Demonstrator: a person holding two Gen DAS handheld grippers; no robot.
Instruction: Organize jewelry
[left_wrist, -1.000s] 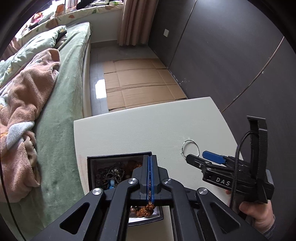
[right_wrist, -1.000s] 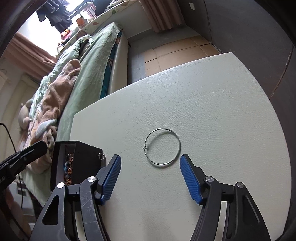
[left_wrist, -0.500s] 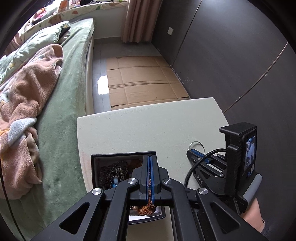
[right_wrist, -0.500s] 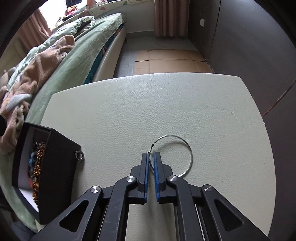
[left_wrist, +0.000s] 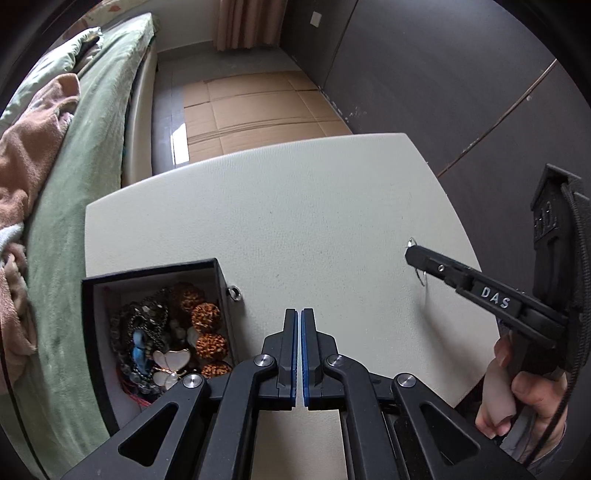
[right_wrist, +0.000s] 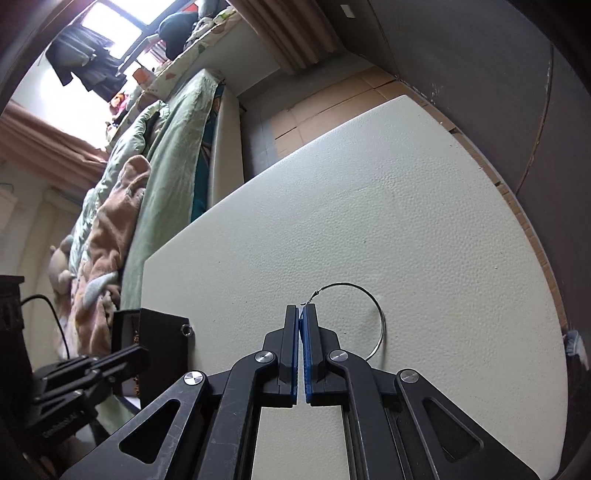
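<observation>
A thin silver hoop (right_wrist: 375, 314) is pinched near its clasp by my right gripper (right_wrist: 302, 308), which is shut on it and holds it tilted just above the white table (right_wrist: 406, 206). In the left wrist view the right gripper (left_wrist: 410, 254) shows at right with a bit of the hoop (left_wrist: 421, 278) under its tip. A black jewelry box (left_wrist: 218, 273) full of beads and a butterfly pendant sits at the table's left. My left gripper (left_wrist: 299, 314) is shut and empty, just right of the box.
A bed with green cover (left_wrist: 85, 155) and a pink blanket (left_wrist: 33, 147) lies left of the table. Cardboard sheets (left_wrist: 258, 103) cover the floor beyond. A dark wall (left_wrist: 461, 74) runs along the right. The box also shows in the right wrist view (right_wrist: 162, 350).
My left gripper has moved from over the box to its right, and the beads it pinched now lie in the box. My right gripper closed on the hoop and lifted it.
</observation>
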